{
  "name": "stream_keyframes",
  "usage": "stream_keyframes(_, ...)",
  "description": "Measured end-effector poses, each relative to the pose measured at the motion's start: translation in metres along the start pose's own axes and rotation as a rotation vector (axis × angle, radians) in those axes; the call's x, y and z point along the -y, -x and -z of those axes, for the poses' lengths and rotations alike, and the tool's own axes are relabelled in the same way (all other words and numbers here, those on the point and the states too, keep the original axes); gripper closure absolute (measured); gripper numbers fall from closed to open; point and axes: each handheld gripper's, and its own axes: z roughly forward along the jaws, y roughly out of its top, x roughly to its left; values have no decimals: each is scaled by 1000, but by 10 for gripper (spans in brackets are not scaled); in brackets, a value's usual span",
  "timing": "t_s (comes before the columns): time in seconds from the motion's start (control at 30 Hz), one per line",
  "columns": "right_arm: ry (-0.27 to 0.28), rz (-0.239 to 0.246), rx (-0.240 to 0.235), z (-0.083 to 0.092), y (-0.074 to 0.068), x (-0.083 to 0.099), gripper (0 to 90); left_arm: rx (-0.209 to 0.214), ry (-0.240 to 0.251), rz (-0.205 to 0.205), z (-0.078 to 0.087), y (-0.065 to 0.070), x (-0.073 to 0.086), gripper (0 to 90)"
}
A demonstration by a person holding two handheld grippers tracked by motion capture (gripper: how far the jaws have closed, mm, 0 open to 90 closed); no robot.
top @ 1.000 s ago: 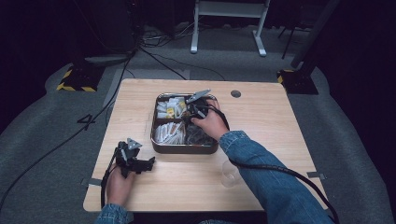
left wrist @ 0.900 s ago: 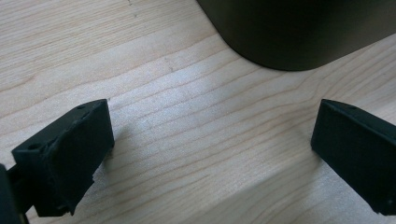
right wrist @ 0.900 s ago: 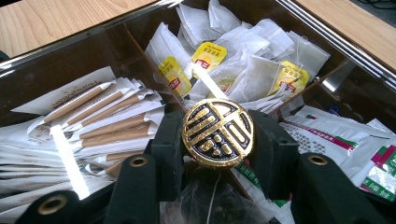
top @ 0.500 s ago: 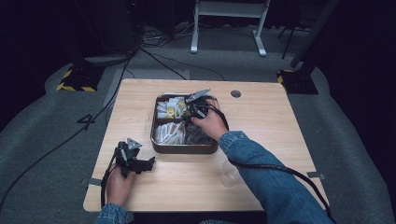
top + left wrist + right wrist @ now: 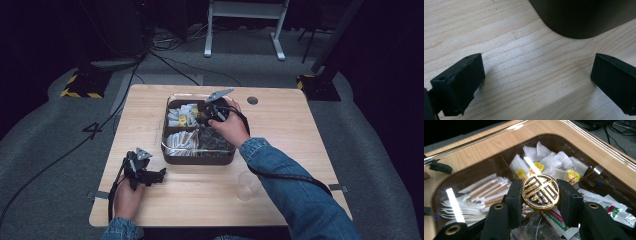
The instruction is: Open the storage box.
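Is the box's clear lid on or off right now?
On, or barely lifted. The clear lid spans the box, and the right gripper is clamped on its gold knob.

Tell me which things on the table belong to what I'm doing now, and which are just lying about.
In the job:
- right gripper, shut on the gold knob
- clear lid that the knob sits on
- compartment box of tea bags and sachets

Lying about:
- clear cup near the table's front edge
- left gripper, open over bare table
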Motion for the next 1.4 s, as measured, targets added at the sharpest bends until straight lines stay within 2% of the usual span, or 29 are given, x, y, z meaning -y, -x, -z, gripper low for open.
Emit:
stream_keyframes(0.33, 41, -10, -7, 29, 4, -2, 590, 0, 6, -4, -1, -1, -1, 0)
stream_keyframes(0.37, 48, -19, -4, 38, 7, 0, 590, -2, 5, 1, -2, -1, -2, 0)
stream_keyframes(0.6, 59, -20, 36, 62, 19, 8, 589, -2, 3, -2, -2, -1, -2, 0)
stream_keyframes(1.03, 71, -40, 117, 111, 45, 41, 589, -2, 0, 4, -2, -2, -2, 0)
stream_keyframes(1.4, 60, -61, 165, 142, 67, 67, 589, -1, 1, 2, -2, -2, -2, 0)
